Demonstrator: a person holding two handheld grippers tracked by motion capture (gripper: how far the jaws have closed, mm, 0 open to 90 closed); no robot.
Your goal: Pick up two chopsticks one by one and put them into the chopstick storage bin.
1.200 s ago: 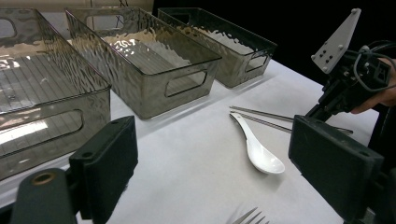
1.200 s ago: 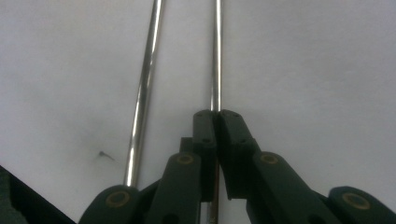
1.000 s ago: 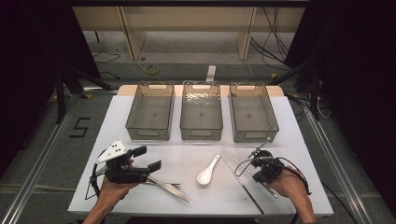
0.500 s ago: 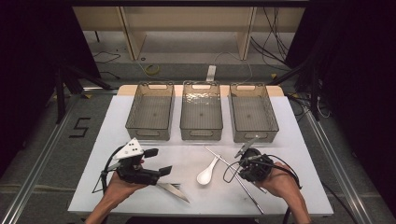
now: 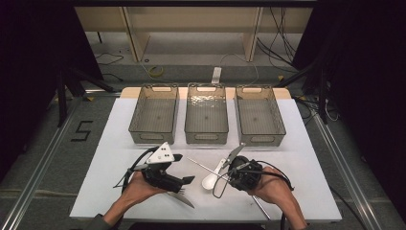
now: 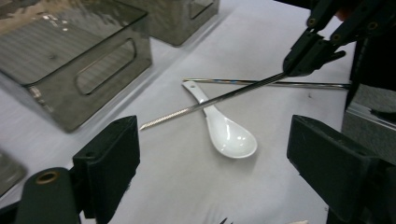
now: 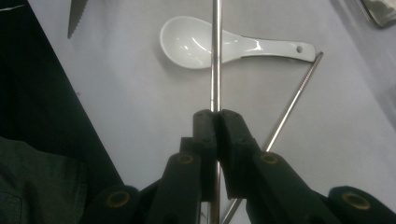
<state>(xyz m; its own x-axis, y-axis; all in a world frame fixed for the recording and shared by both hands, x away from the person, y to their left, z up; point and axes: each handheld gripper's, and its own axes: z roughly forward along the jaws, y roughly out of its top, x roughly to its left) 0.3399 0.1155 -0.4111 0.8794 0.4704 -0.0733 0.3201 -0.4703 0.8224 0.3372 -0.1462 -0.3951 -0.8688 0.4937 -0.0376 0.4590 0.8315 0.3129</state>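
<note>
My right gripper is shut on a metal chopstick, which is raised off the table and points left over a white ceramic spoon. A second chopstick lies flat on the white table beside the spoon. My left gripper is open at the front left of the table, facing the spoon with nothing between its jaws. From there I see the right gripper holding the chopstick at a slant.
Three empty smoky plastic bins stand in a row at the back of the white table. A serrated knife lies near the front edge under the left gripper.
The right gripper has moved left, carrying one chopstick up off the table and over the spoon. The left gripper has moved right, toward the spoon.
</note>
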